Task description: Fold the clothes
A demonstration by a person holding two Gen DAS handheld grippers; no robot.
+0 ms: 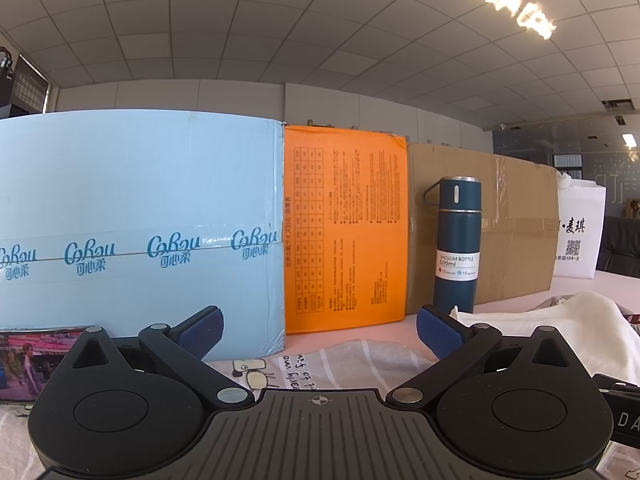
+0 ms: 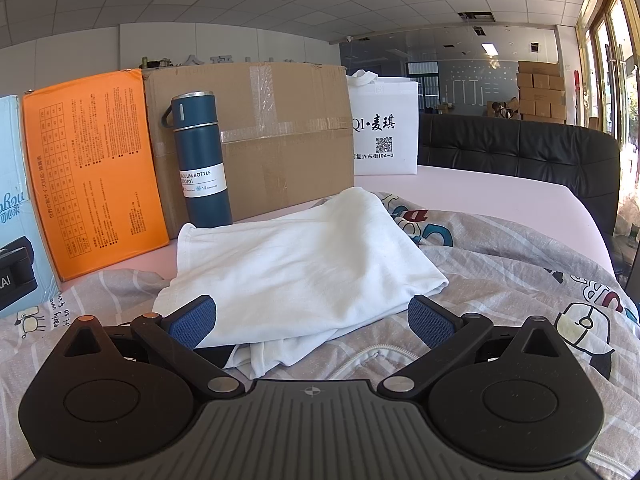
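Both grippers, left gripper [image 1: 319,330] and right gripper [image 2: 311,318], jaws wide apart, holding nothing. White garment [image 2: 304,264] lies bunched on patterned sheet [image 2: 500,264], mid-table. Risks: pinching sheet along with garment; sweeping fold knocking flask [image 2: 202,160] at table's back edge.

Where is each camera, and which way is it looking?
Left wrist: on the left hand-held gripper, low over the sheet, facing the blue box; only its open fingers show.
Right wrist: on the right hand-held gripper, facing the white cloth; open fingers only.
Both see the bottle, orange box and white cloth.
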